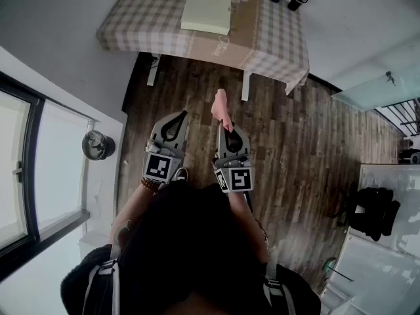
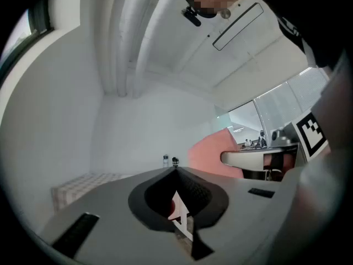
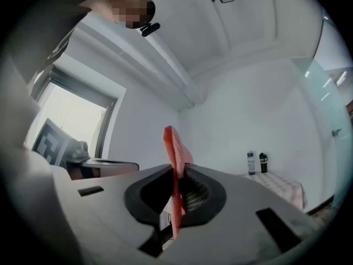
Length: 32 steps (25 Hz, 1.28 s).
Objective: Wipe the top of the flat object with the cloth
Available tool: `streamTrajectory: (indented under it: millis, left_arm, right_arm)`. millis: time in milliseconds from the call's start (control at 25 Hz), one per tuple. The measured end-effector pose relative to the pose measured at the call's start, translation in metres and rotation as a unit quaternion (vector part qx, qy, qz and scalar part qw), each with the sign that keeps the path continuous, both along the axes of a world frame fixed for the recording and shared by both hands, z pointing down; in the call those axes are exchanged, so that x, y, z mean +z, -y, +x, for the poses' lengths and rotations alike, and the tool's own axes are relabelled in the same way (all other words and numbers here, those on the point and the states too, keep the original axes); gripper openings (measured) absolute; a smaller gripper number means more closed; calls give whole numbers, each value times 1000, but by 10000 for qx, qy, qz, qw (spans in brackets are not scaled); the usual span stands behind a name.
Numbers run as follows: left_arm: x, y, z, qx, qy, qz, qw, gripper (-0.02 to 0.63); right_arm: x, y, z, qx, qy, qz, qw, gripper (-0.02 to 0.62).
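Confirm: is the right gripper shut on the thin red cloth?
Shut on the thin red cloth. In the right gripper view the right gripper's jaws pinch it, with its end standing up past their tips.

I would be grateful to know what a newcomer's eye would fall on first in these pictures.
Most striking is the salmon-pink cloth standing up from the right tongs, which are shut on it, at the middle of the head view. Beside them the left tongs are shut and empty. Ahead, across the wooden floor, stands a checked table with a pale flat object on top.
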<state>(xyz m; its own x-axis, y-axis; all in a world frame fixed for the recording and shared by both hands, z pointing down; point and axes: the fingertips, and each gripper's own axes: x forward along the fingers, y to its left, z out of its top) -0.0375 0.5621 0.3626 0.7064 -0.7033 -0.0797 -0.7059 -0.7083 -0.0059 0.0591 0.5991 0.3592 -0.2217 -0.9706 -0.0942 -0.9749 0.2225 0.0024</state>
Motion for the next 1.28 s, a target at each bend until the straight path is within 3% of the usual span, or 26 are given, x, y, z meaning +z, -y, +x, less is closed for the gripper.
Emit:
streamTrajectory:
  millis: [280,760,1040,1280]
  left_arm:
    - [14,91,2,-41,86,1,10000,12]
    - [10,287,65,-531,243,-42,9983,12]
    - [26,406,87,-971,603,-196,9933,12]
    - [61,472,72,-1172,787,-614,9881,14]
  right_arm:
    - [3,84,5,-325,-45,47,9995,17]
    - [2,305,85,-850,-125,106,9962,17]
    - [8,449,122,-1584,-494,-41,9861,17]
    - [19,553,123,-2131,-1093,-310,9704,17]
